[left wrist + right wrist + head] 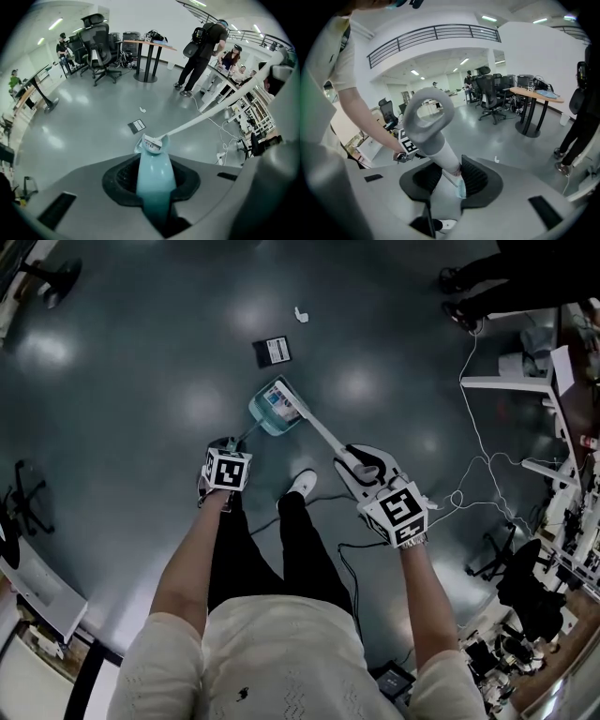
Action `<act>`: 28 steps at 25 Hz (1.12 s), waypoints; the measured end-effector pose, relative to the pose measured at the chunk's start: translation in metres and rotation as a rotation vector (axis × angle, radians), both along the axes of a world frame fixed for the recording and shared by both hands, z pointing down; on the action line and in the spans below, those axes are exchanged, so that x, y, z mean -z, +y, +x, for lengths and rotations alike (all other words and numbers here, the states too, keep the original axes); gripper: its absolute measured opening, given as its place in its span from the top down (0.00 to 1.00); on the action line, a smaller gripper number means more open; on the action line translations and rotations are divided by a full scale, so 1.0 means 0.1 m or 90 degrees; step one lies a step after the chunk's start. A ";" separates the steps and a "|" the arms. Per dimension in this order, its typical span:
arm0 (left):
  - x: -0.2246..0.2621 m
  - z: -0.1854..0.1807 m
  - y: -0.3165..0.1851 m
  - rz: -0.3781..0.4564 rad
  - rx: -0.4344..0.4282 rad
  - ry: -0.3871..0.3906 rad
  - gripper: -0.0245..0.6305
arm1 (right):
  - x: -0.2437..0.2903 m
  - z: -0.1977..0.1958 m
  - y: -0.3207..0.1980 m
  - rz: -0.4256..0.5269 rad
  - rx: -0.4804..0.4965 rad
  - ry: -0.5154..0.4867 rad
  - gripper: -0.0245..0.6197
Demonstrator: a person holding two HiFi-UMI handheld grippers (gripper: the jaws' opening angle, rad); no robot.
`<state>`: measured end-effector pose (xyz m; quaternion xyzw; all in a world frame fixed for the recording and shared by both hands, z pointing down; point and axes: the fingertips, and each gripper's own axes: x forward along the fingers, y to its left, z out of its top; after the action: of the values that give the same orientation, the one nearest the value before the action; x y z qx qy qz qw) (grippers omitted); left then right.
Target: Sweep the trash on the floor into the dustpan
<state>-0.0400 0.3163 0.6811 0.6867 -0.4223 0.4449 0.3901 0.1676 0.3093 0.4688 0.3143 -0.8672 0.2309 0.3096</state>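
A teal dustpan rests on the grey floor ahead of my feet; its long teal handle runs back into my left gripper, which is shut on it. The white broom stick slants down to the pan's mouth, with the broom head sitting at the pan. My right gripper is shut on the broom's grey loop handle. A black flat packet lies just beyond the pan, and a small white scrap lies farther out. Both also show in the left gripper view: the packet and the scrap.
A person in black stands at the far right beside white desks. White cables trail over the floor at my right. Office chairs and a round table stand at the back. My white shoe is just behind the pan.
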 end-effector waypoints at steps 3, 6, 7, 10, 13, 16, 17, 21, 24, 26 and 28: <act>0.01 -0.05 0.05 0.004 0.019 0.013 0.82 | 0.07 0.12 -0.12 0.000 -0.068 0.006 0.75; -0.02 -0.15 0.13 -0.006 0.028 0.019 0.82 | 0.16 0.26 -0.27 -0.008 -0.129 -0.001 0.77; -0.02 -0.19 0.17 -0.010 0.026 0.020 0.82 | 0.22 0.28 -0.31 -0.008 -0.141 -0.004 0.77; 0.00 -0.38 0.25 -0.014 0.023 0.018 0.82 | 0.42 0.29 -0.45 -0.006 -0.170 -0.011 0.78; 0.02 -0.60 0.30 -0.013 0.027 0.008 0.82 | 0.58 0.29 -0.60 -0.008 -0.205 -0.010 0.78; 0.05 -0.86 0.32 -0.017 0.030 0.002 0.82 | 0.70 0.23 -0.74 -0.009 -0.226 0.003 0.78; 0.06 -0.98 0.31 -0.018 0.033 0.001 0.82 | 0.74 0.19 -0.78 -0.008 -0.228 0.009 0.78; 0.12 -1.48 0.25 -0.023 0.043 -0.004 0.82 | 0.90 0.03 -0.92 0.010 -0.238 0.043 0.78; 0.17 -1.91 0.17 -0.028 0.054 -0.012 0.82 | 1.01 -0.03 -1.01 0.024 -0.262 0.069 0.78; 0.25 -2.20 0.09 -0.025 0.058 -0.031 0.82 | 1.10 -0.01 -1.07 0.033 -0.280 0.087 0.78; 0.29 -2.42 -0.02 -0.013 0.058 -0.038 0.82 | 1.19 0.06 -1.17 0.043 -0.306 0.099 0.78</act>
<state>-0.2819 0.3143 0.6516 0.6487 -0.4602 0.4515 0.4045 0.1738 0.1927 0.3500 0.5380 -0.7486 0.2441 0.3009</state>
